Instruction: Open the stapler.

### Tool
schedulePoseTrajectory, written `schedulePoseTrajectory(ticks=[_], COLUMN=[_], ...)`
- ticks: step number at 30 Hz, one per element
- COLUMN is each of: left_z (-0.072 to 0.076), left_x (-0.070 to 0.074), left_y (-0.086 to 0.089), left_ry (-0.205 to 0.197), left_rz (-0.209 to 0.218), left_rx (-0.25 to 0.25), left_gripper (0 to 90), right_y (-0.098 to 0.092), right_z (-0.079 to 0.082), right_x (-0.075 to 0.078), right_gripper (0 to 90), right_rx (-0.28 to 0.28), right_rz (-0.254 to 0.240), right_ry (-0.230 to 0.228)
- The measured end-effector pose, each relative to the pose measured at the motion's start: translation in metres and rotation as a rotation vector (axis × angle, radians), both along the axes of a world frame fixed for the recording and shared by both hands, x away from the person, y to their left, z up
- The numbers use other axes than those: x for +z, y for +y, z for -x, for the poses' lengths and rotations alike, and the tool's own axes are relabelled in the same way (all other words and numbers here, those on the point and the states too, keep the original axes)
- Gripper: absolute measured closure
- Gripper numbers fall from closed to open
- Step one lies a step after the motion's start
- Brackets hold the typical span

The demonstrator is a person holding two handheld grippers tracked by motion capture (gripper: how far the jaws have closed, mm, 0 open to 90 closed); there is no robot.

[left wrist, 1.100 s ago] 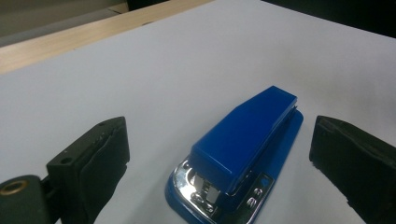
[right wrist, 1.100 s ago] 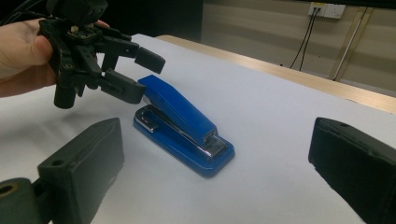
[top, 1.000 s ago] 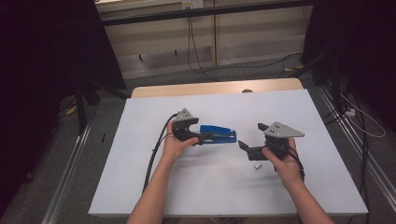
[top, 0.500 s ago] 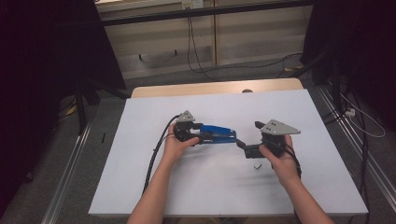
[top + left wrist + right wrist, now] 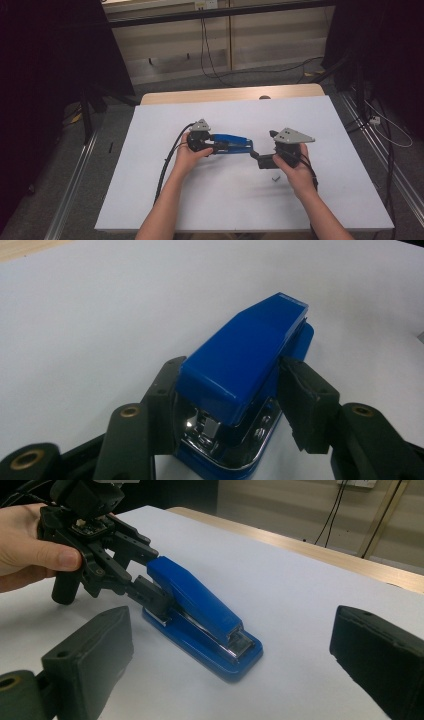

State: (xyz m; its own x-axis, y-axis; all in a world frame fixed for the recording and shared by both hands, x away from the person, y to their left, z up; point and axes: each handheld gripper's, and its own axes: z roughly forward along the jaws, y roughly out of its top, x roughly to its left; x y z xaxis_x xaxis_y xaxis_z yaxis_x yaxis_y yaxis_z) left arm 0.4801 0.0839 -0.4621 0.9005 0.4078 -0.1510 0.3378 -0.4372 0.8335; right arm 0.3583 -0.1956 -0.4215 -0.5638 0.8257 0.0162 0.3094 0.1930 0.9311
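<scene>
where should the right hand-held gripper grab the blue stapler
At the free front end of the blue stapler, coming from that open side with one jaw on each long flank. It lies flat on the white table. The left hand-held gripper already straddles the hinge end, its jaws just closing. The right hand-held gripper is open.

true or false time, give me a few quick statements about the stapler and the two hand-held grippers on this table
1. The stapler is blue. True.
2. The left hand-held gripper has its jaws around the stapler's hinge end. True; they have just been closing on it.
3. The right hand-held gripper is clamped on the stapler's front end. False: its jaws stand wide open, apart from the stapler.
4. The stapler stands on end. False: it lies flat on its base on the white table.
5. A small dark piece lies on the table near the right hand-held gripper. True.
</scene>
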Motion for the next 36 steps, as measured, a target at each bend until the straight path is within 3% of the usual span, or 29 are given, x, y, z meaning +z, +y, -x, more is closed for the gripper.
schedulePoseTrajectory(ticks=[10,22,25,28,29,33,36], left_z=[0.001,0.001,0.001,0.002,0.004,0.007,0.007], left_x=[0.006,0.013,0.017,0.025,0.029,0.04,0.041], left_y=[-0.001,0.0,0.0,0.001,0.001,-0.002,-0.003], left_ry=[0.018,0.047,0.067,0.092,0.099,0.054,0.05], left_rz=[-0.019,-0.004,0.018,0.122,0.135,0.134,0.131], left_rx=[0.011,0.024,0.025,0.023,0.037,0.04,0.042], left_gripper=[48.1,49.4,50.0,53.8,55.8,59.1,58.9], right_y=[0.003,0.005,0.007,0.011,0.012,0.019,0.023], right_z=[-0.002,-0.004,-0.004,-0.005,-0.005,-0.005,-0.006], right_x=[0.007,-0.001,-0.004,-0.006,-0.007,-0.009,-0.011], right_gripper=[3.4,3.5,3.5,3.5,3.5,3.5,3.5], right_rx=[0.001,0.001,0.007,0.014,0.018,0.032,0.028], right_rz=[-0.006,-0.001,0.007,0.009,0.008,0.014,0.011], right_ry=[-0.017,0.001,0.009,0.018,0.02,0.028,0.031])
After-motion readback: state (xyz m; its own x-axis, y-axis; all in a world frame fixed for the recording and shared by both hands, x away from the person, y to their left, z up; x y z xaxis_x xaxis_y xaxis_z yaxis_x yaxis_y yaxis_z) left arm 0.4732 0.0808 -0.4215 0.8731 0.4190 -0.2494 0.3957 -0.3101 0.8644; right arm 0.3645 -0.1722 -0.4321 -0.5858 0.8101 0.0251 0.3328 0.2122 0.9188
